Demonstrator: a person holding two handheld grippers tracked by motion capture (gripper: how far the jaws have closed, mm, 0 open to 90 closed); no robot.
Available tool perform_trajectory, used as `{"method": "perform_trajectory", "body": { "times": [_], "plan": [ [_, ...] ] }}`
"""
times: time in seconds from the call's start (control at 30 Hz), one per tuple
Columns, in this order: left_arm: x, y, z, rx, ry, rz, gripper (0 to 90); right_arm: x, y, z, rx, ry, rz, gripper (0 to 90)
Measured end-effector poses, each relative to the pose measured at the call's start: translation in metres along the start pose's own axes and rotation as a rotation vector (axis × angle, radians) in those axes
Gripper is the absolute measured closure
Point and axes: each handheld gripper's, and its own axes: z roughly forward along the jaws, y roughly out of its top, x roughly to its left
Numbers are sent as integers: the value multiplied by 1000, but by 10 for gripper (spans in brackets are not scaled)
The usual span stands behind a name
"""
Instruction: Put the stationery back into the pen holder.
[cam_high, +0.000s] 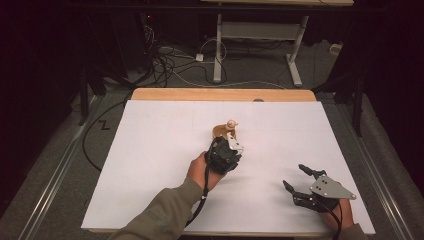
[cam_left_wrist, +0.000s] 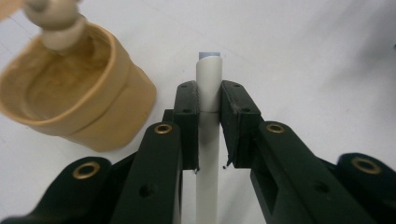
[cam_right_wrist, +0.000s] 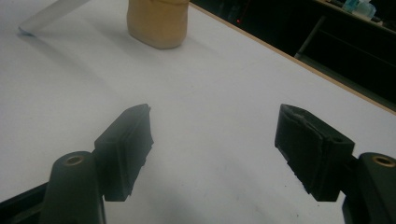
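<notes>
A smooth, pale cylindrical stick (cam_left_wrist: 208, 93) with a bluish tip is clamped between the black jaws of the left gripper (cam_left_wrist: 208, 121), near the middle of the white-covered counter (cam_high: 150, 165). Just beside it, a tan wooden cup (cam_left_wrist: 79, 93) with a rounded peg inside is seen. The right gripper (cam_right_wrist: 212, 149) is held wide apart, holding nothing, near the counter's front right. No writing can be read.

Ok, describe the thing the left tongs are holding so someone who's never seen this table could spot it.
On the white table, look near the middle, just beside the tan wooden cup. The left tongs are shut on a thin, pale grey stick with a bluish tip. Unlike the squat, round cup, it is slim, straight and light-coloured.
</notes>
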Motion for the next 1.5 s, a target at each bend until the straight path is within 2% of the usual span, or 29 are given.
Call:
{"method": "perform_trajectory", "body": {
  "times": [0.23,0.53,0.7,1.03,1.2,1.5],
  "plan": [
    [8,-10,-24,-137,23,15,752,0,0,0,-4,-1,-1,273],
    [14,-23,-47,-274,37,-2,752,0,-1,0,0,-4,-1,273],
    [17,-28,-55,-339,27,-5,752,1,-1,0,0,-3,-5,273],
    [26,-25,-67,-431,29,-6,752,1,0,0,-4,0,-6,273],
    [32,-20,-73,-464,34,-8,752,1,0,0,-3,-1,-7,273],
    [45,-4,-80,-518,13,-28,752,1,0,0,-4,-1,-8,273]
  ]
}}
